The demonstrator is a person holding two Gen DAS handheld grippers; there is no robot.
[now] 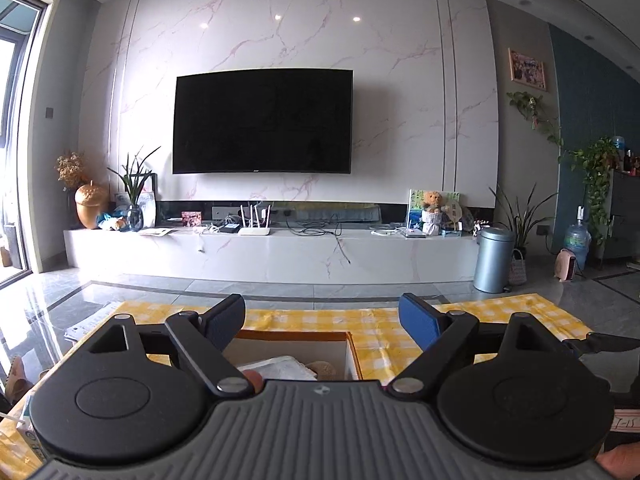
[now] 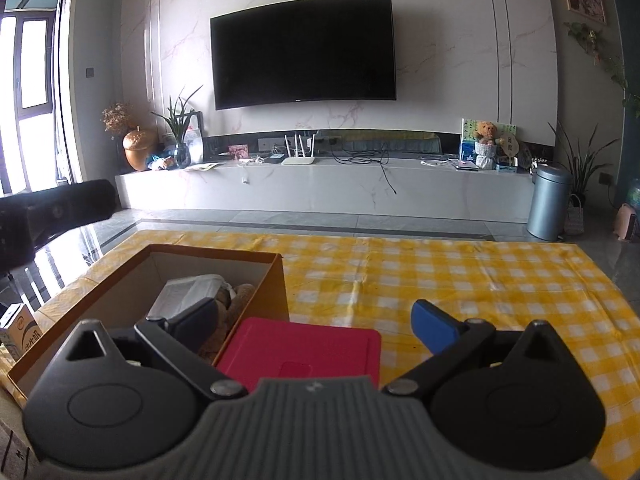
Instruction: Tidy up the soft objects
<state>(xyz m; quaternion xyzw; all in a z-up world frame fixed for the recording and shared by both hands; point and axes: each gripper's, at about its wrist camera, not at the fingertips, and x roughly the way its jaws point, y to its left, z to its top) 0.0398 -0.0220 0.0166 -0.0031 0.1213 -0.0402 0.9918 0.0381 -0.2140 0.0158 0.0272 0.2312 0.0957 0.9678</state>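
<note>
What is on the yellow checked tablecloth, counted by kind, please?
Open orange cardboard box: 1
Flat red plastic lid: 1
White wrapped packet in box: 1
Brown plush toy in box: 1
Small drink carton: 1
Total: 5

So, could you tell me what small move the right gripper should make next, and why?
Probably lower the right gripper, which is open and holds nothing, toward the flat red rectangular piece lying on the yellow checked cloth beside the open cardboard box, which already holds soft items.

Both wrist views look low across the checked tablecloth [image 2: 440,272] toward the distant television [image 1: 262,120], sharing the cardboard box [image 2: 276,280].
</note>
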